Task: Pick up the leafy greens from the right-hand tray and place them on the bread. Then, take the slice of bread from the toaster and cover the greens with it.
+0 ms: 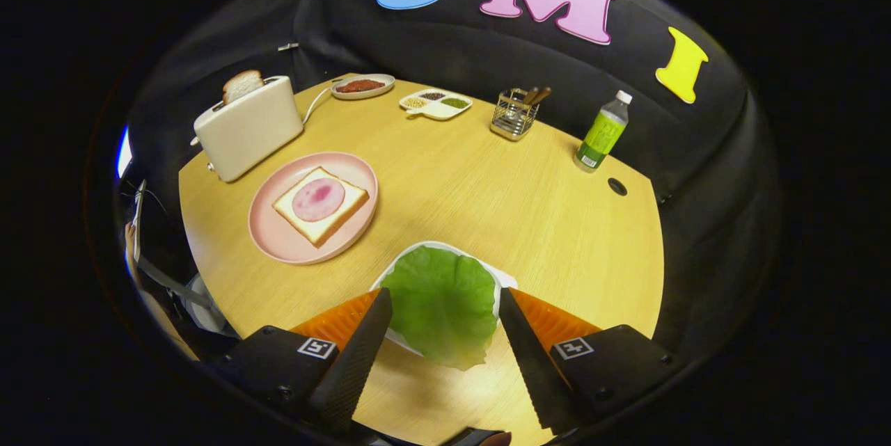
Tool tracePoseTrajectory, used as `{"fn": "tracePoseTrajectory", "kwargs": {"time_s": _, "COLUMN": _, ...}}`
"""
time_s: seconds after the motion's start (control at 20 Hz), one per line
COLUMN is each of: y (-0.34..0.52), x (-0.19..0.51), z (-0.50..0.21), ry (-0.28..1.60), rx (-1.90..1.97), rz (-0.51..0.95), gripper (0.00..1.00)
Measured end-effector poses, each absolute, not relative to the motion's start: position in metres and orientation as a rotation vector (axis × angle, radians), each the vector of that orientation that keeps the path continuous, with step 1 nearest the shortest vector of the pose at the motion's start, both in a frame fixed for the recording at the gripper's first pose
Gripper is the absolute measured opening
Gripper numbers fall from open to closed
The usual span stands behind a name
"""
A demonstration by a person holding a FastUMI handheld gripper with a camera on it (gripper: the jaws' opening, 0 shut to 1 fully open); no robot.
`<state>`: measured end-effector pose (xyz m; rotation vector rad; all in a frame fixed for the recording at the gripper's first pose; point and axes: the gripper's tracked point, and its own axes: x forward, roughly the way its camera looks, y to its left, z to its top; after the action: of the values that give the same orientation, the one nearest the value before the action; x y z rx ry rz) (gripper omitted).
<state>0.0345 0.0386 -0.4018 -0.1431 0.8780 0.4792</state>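
So the tool [443, 307] is spread wide with nothing in it, and the leafy greens [441, 303] sit right between the two fingers on their white tray [506, 280]. The near edge of the leaf droops over the tray's lip toward the tool, out over the desk [487, 188].

Biggest worry for me: that leaf looks thin and floppy (lettuce-style, basically no stiffness). If the fingers close too high they'll probably just pinch air or fold the edge, and if they go too low they could catch the tray rim and drag the whole thing along. A weak pinch on one corner may also let it slip out on the way over.

Beyond the tool and off to the left is the pink plate [278, 241] with the bread [348, 206] and a round slice of meat [318, 199] on top. A floppy leaf could land half off the bread.

Further back on the left, the toaster [250, 127] has the second slice [242, 85] sticking out. It sits just behind the plate, so a careless swing might bump it.
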Motion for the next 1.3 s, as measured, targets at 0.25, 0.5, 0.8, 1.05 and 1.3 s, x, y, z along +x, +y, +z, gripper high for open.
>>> {"fn": "tracePoseTrajectory", "kwargs": {"time_s": 0.25, "y": 0.047, "x": 0.045, "z": -0.443, "ry": 0.973, "rx": -0.144, "rz": 0.504, "gripper": 0.88}}
{"fn": "tracePoseTrajectory", "kwargs": {"time_s": 0.5, "y": 0.056, "x": 0.042, "z": -0.474, "ry": 1.082, "rx": -0.127, "rz": 0.536, "gripper": 0.81}}
{"fn": "tracePoseTrajectory", "kwargs": {"time_s": 0.8, "y": 0.052, "x": 0.047, "z": -0.478, "ry": 1.12, "rx": -0.092, "rz": 0.494, "gripper": 0.59}}
{"fn": "tracePoseTrajectory", "kwargs": {"time_s": 1.05, "y": 0.052, "x": 0.048, "z": -0.473, "ry": 1.091, "rx": -0.103, "rz": 0.47, "gripper": 0.09}}
{"fn": "tracePoseTrajectory", "kwargs": {"time_s": 1.3, "y": 0.053, "x": 0.049, "z": -0.43, "ry": 1.023, "rx": -0.027, "rz": 0.438, "gripper": 0.08}}
